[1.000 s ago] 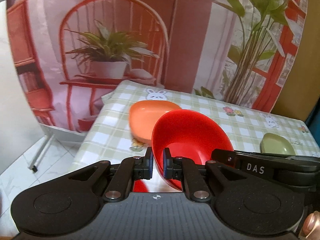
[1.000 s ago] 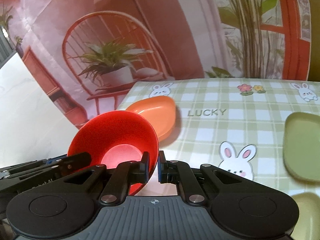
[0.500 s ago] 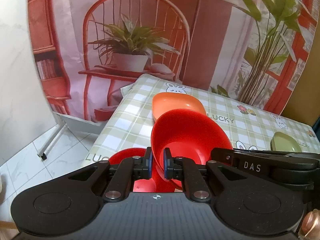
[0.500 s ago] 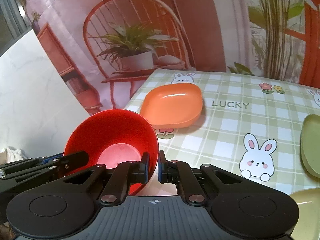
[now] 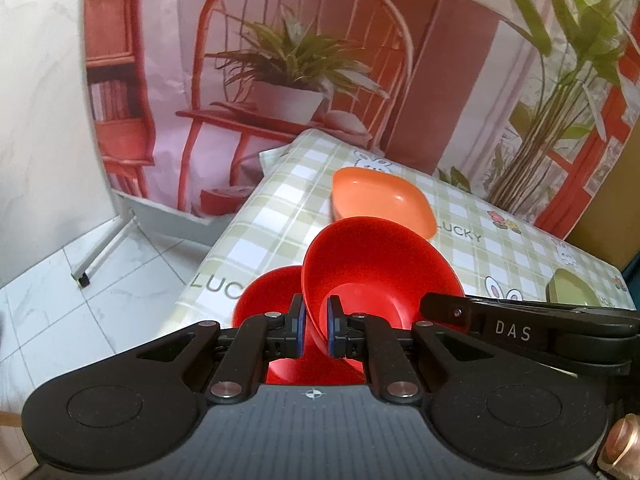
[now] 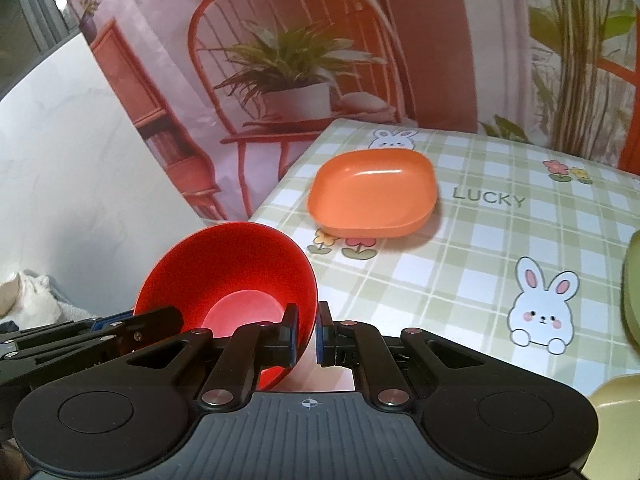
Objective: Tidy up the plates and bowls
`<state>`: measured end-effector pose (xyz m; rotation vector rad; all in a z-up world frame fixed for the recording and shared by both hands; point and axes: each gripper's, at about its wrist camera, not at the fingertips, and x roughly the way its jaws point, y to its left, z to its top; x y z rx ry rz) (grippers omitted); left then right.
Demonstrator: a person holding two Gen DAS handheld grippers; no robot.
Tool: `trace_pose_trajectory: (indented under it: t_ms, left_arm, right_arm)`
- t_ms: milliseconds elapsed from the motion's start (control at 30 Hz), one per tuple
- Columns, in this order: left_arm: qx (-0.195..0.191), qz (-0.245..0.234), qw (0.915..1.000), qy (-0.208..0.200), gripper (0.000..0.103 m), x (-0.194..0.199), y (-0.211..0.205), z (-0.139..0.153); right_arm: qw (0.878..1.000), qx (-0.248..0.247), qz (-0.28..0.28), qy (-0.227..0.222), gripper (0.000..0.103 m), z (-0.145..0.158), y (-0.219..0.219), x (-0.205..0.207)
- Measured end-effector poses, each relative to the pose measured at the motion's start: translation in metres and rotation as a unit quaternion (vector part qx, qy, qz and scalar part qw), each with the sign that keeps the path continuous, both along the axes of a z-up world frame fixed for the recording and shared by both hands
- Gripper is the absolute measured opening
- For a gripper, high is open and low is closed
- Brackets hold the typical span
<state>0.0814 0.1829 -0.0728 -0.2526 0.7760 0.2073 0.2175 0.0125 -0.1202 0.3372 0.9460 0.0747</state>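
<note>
A red bowl [image 5: 380,272] [image 6: 228,276] hangs tilted between both grippers above the table's near left corner. My left gripper [image 5: 314,330] is shut on its left rim, and my right gripper [image 6: 306,332] is shut on the opposite rim. The right gripper's black body marked DAS [image 5: 512,330] crosses the left wrist view. Directly below and left of the held bowl, a second red bowl [image 5: 272,296] sits on the table, partly hidden. Farther back lies an orange square plate [image 5: 380,204] [image 6: 372,196].
The table wears a green checked cloth [image 6: 460,264] with rabbits and the word LUCKY. A green plate [image 5: 572,290] [image 6: 632,280] lies at the right, and a pale yellow dish [image 6: 616,420] at the near right. The table's left edge drops to a tiled floor [image 5: 100,300].
Both grippers have carried the red bowl left and slightly down toward the table's near left corner. The second red bowl has come into view beneath it.
</note>
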Motion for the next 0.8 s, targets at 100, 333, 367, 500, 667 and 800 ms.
trace_pose_trajectory:
  t_ms: [100,333,367,500,667,800]
  left_arm:
    - [-0.007,0.008,0.9999,0.003,0.011,-0.002,0.006,-0.004]
    - [-0.018,0.022,0.9996,-0.002,0.011,-0.006,0.019,-0.011]
    - [-0.017,0.024,0.9996,-0.001,0.011,-0.006,0.02,-0.013]
    - [-0.023,0.033,0.9992,0.004,0.011,-0.006,0.025,-0.02]
    - [-0.027,0.04,0.9988,0.007,0.011,-0.006,0.03,-0.027]
    - [-0.021,0.043,0.9988,0.009,0.011,-0.006,0.029,-0.03]
  right_arm:
    - [1.0,0.001,0.009,0.006,0.008,-0.004,0.008,0.004]
    - [1.0,-0.001,0.026,0.015,0.008,-0.014,0.023,0.012]
    - [0.999,-0.002,0.028,0.016,0.008,-0.015,0.025,0.014]
    - [0.999,-0.012,0.038,0.02,0.008,-0.022,0.033,0.019]
    - [0.998,-0.013,0.048,0.026,0.008,-0.03,0.038,0.024]
    - [0.998,-0.01,0.053,0.028,0.008,-0.034,0.039,0.026]
